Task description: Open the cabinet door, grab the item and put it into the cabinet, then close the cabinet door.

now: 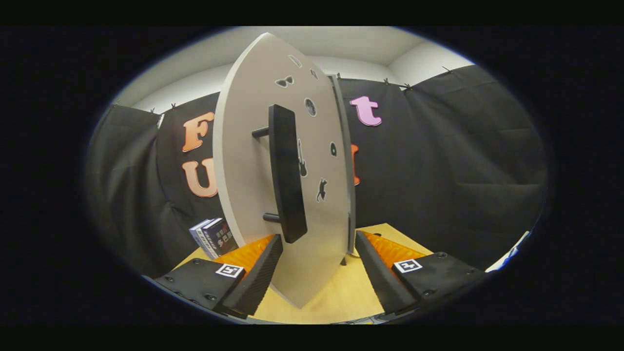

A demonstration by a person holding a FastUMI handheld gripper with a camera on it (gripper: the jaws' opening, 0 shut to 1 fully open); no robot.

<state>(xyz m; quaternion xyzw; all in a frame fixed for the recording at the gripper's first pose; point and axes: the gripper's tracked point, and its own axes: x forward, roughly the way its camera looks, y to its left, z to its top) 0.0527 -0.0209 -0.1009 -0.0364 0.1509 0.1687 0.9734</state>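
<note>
The cabinet door (243,161) is a pale panel with small stickers, swung out toward me and seen almost edge-on. Its black bar handle (287,175) stands upright on two posts, just above and ahead of my fingertips. My gripper (318,241) is open, and the door's lower part sits between the two fingers. The left finger (263,273) is close to the handle side of the door, while the right finger (375,268) stands apart from it. A pair of books (214,237), the item, stands on the table beyond the left finger, behind the door.
The cabinet's front edge (345,146) rises right behind the door; its inside is hidden. A yellow wooden table (341,292) runs under the fingers. Black cloth walls close the booth all round.
</note>
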